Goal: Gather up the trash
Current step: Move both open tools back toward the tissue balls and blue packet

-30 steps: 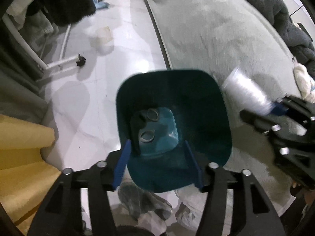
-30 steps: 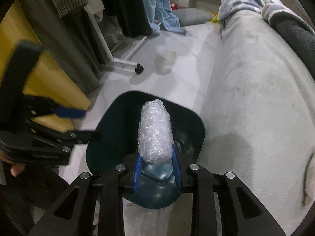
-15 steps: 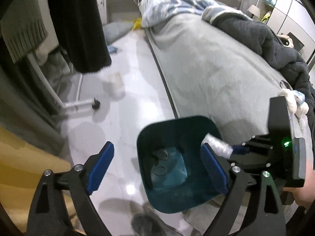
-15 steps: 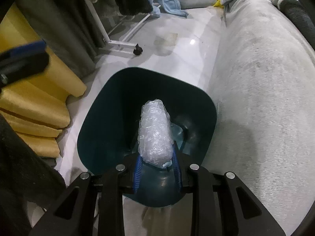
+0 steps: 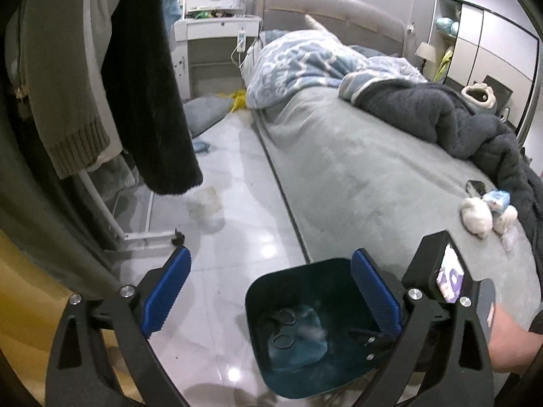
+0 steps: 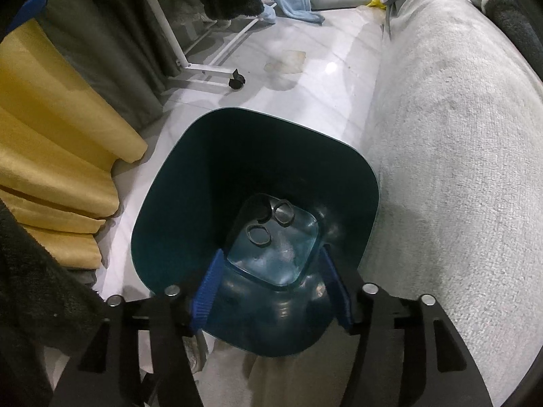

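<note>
A dark teal trash bin [image 6: 169, 237] stands on the floor beside the bed; it also shows in the left wrist view [image 5: 258, 308]. Two dark rings [image 6: 271, 224] lie on its pale bottom, where a faint whitish blur [image 6: 285, 251] shows. My right gripper [image 6: 271, 291] is open and empty just above the bin's mouth. My left gripper [image 5: 271, 291] is open wide and empty, raised above the floor left of the bin. White crumpled wads [image 5: 478, 215] and a small blue-white packet [image 5: 497, 200] lie on the bed.
The grey bed [image 5: 356, 176] with a dark blanket [image 5: 458, 122] fills the right. A clothes rack's white wheeled base [image 6: 217, 71] stands on the tiled floor. Yellow fabric [image 6: 51, 135] lies left of the bin. A translucent cup [image 5: 207, 200] sits on the floor.
My right gripper opened and the clear plastic wad left it, over the bin. My left gripper rose and tilted up; it had let go of the bin earlier.
</note>
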Action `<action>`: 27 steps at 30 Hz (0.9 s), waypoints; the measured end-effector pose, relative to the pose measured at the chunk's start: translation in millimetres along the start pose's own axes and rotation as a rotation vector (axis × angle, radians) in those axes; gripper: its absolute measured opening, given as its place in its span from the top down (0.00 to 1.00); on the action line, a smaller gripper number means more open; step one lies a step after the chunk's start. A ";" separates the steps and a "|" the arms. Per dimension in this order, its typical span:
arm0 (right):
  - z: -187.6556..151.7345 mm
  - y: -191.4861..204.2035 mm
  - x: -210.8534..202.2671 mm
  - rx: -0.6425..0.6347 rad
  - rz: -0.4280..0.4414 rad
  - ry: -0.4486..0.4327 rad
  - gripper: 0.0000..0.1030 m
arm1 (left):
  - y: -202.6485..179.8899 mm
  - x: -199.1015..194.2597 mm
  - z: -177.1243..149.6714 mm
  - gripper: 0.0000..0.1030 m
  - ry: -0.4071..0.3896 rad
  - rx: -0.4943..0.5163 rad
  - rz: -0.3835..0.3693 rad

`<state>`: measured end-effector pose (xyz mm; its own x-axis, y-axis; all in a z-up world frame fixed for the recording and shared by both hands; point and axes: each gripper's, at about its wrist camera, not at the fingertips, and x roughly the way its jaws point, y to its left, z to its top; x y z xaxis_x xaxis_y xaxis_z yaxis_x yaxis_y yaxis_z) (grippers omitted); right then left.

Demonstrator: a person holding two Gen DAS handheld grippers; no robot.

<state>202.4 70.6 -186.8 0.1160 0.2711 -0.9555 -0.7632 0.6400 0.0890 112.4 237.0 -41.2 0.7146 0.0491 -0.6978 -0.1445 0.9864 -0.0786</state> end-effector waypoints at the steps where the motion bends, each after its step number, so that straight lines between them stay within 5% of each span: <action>1: 0.3 0.7 -1.1 -0.001 0.003 -0.005 0.35 | -1.3 -2.0 1.0 0.05 -0.009 0.001 -0.003; 14: 7.7 -5.8 -69.2 0.024 -0.010 -0.201 0.16 | -35.8 -40.3 21.2 0.05 -0.190 0.065 -0.058; 27: -22.9 -45.2 -139.7 0.067 -0.076 -0.382 0.13 | -80.0 -46.4 34.2 0.05 -0.223 0.060 -0.153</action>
<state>206.1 -12.7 -63.7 0.4081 0.4615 -0.7877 -0.7018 0.7104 0.0526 114.2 161.2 21.9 0.8589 -0.0742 -0.5068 0.0125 0.9922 -0.1240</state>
